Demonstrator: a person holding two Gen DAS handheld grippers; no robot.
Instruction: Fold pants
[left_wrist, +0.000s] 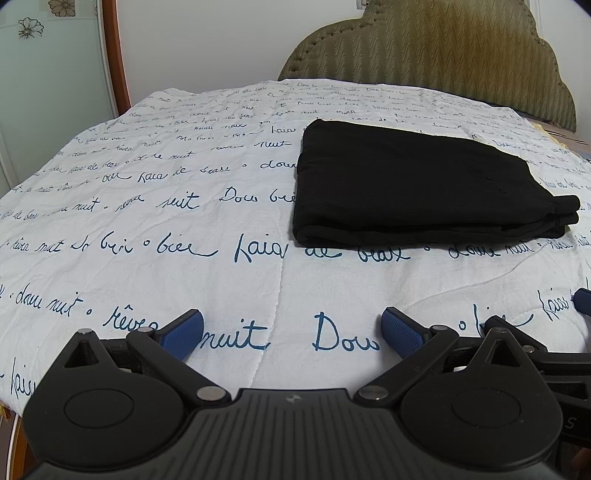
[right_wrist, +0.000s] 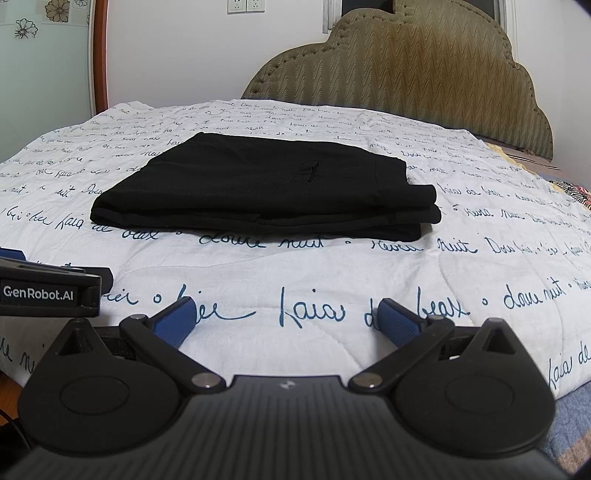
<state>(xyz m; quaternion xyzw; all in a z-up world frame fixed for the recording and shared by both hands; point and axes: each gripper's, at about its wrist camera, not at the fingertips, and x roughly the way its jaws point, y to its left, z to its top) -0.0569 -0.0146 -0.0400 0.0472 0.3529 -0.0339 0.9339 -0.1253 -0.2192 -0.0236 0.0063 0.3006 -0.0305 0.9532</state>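
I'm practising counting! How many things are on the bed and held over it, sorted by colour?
Black: 1, the folded pants.
White with blue writing: 1, the quilt under them.
Black with blue fingers: 2, the left hand-held gripper and the right hand-held gripper, both open and empty.
Total: 4

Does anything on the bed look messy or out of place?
Nothing stands out. The black pants lie folded in a neat stack on the quilt, and both grippers are open, holding nothing.
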